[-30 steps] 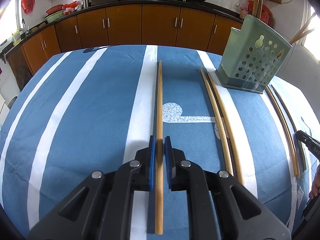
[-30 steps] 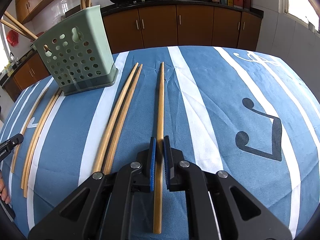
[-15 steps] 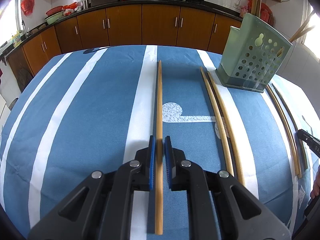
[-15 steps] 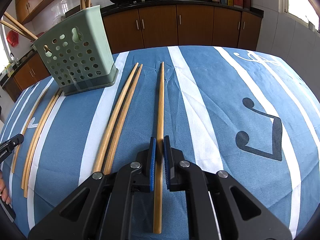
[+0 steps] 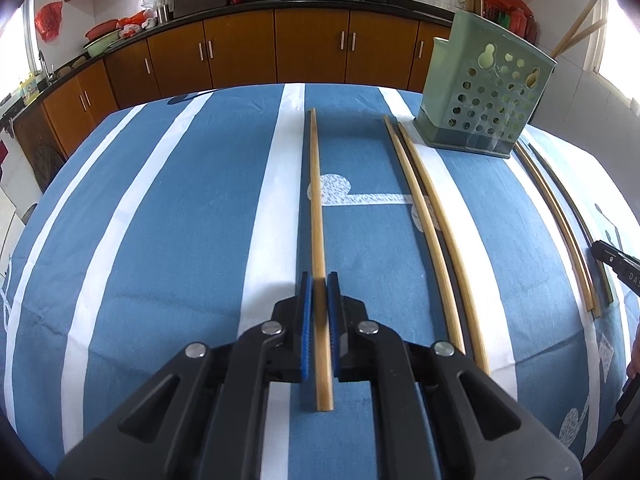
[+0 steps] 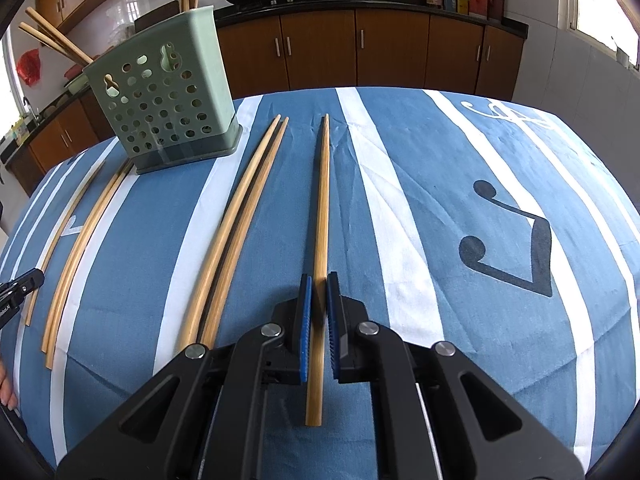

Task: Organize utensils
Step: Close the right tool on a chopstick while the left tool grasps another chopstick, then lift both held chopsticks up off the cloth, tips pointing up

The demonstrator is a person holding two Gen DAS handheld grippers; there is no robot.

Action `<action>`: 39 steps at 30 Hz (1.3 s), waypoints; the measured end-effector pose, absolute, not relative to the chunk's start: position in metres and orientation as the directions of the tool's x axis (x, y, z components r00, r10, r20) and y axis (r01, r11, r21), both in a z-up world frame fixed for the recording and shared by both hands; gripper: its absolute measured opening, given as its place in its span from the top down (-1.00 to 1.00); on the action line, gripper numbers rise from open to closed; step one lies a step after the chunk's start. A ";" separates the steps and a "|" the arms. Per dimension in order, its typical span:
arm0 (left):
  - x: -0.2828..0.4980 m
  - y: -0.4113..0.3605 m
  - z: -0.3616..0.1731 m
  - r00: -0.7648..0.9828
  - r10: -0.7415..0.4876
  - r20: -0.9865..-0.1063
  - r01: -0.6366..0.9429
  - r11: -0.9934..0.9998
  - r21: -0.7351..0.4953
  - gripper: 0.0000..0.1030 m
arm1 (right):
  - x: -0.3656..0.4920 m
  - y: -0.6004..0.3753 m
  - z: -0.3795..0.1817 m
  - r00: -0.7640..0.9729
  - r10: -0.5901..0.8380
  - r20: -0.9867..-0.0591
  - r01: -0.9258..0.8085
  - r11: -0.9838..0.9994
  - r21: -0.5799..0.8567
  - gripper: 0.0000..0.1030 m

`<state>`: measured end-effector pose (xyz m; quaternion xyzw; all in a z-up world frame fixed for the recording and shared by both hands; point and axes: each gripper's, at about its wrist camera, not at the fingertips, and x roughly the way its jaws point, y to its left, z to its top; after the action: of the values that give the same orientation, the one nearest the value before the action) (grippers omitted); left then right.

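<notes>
Since a second ago, nothing has shifted noticeably. Left hand-held gripper (image 5: pixel 319 294) pinches a chopstick (image 5: pixel 316 208) between narrowly parted blue pads; right hand-held gripper (image 6: pixel 318 294) pinches another chopstick (image 6: pixel 322 208). Each stick points straight ahead over the blue striped tabletop (image 6: pixel 460 152), near the green holder (image 6: pixel 164 108).

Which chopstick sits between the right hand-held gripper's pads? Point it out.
The lone chopstick running straight up the middle, between the blue pads. The pair to its left lies free on the cloth.
</notes>
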<state>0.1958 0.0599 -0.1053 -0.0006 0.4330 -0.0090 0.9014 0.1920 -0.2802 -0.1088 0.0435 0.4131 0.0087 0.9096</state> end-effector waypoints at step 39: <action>0.175 0.069 -0.006 0.783 -0.073 -0.618 0.049 0.997 -0.057 0.85 | 0.167 -0.303 -0.048 0.770 0.072 -0.634 0.015 0.991 0.131 0.85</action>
<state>0.1751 0.0690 -0.0055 -0.0190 0.3280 -0.0323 0.9439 0.1669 -0.3030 -0.0475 0.0643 0.3391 0.0152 0.9384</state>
